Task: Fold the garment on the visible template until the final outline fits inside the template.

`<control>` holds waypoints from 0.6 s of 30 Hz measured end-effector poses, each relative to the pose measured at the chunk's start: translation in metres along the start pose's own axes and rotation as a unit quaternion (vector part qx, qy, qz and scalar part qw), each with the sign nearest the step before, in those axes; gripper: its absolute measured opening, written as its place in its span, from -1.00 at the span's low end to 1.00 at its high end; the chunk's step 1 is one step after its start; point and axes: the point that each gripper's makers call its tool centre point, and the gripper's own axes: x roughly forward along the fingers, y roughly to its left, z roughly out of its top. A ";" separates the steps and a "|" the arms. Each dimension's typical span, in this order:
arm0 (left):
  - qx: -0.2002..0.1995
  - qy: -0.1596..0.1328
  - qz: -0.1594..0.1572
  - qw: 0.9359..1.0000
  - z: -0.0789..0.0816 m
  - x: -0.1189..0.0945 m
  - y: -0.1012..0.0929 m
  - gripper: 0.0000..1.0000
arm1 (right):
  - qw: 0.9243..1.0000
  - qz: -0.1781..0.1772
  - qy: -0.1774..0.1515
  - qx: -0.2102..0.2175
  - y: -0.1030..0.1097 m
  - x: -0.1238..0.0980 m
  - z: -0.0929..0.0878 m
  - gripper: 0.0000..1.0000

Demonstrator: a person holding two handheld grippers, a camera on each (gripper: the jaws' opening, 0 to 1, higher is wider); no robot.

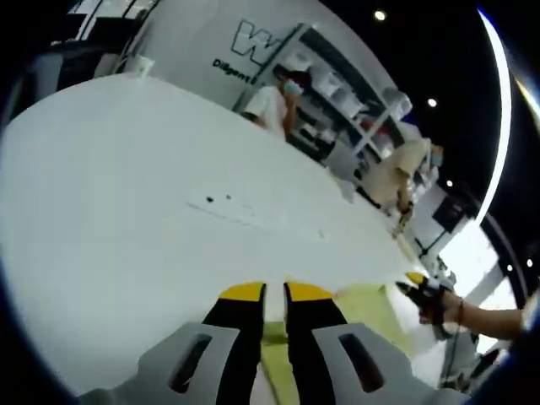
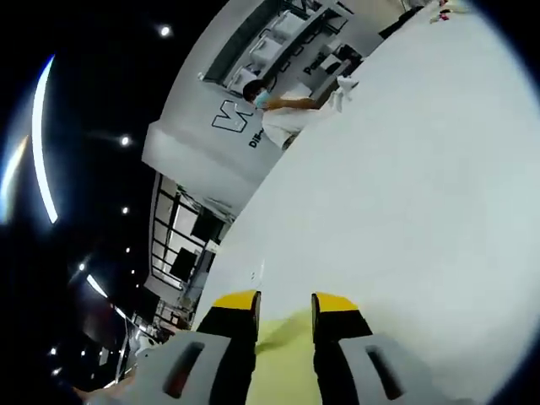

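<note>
Yellow-green garment (image 1: 371,308) lies on the white bench (image 1: 126,211), running between both pairs of jaws; left gripper (image 1: 275,292) nearly closed on it, right gripper (image 2: 285,302) slightly apart around its edge.

Upper middle of the left gripper view: curved white back wall (image 1: 211,42) carries a large outlined dark "W", cut off by shelving, and below it smaller dark lettering starting "Diligent", rest hidden. Right gripper view, upper left: same wall (image 2: 194,139), large outlined letter and small text, too tilted to read.
</note>
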 end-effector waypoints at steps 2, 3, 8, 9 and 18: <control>0.010 -0.005 0.003 1.000 0.005 -0.005 0.001 -0.84 | 1.000 0.005 -0.001 0.002 0.001 -0.002 0.000 -0.59; 0.011 -0.005 0.003 1.000 0.005 -0.006 0.001 -0.83 | 1.000 0.007 -0.001 0.004 0.002 -0.002 0.000 -0.59; 0.042 0.016 -0.003 0.999 -0.004 -0.012 -0.003 -0.76 | 1.000 0.015 0.012 -0.001 0.006 -0.006 -0.010 -0.63; 0.048 0.021 -0.010 0.999 -0.007 -0.012 -0.006 -0.76 | 1.000 0.017 0.014 -0.002 0.007 -0.007 -0.011 -0.66; 0.051 0.108 -0.082 0.990 -0.061 -0.004 -0.040 -0.70 | 0.984 0.054 0.154 -0.073 0.024 -0.004 -0.080 -0.69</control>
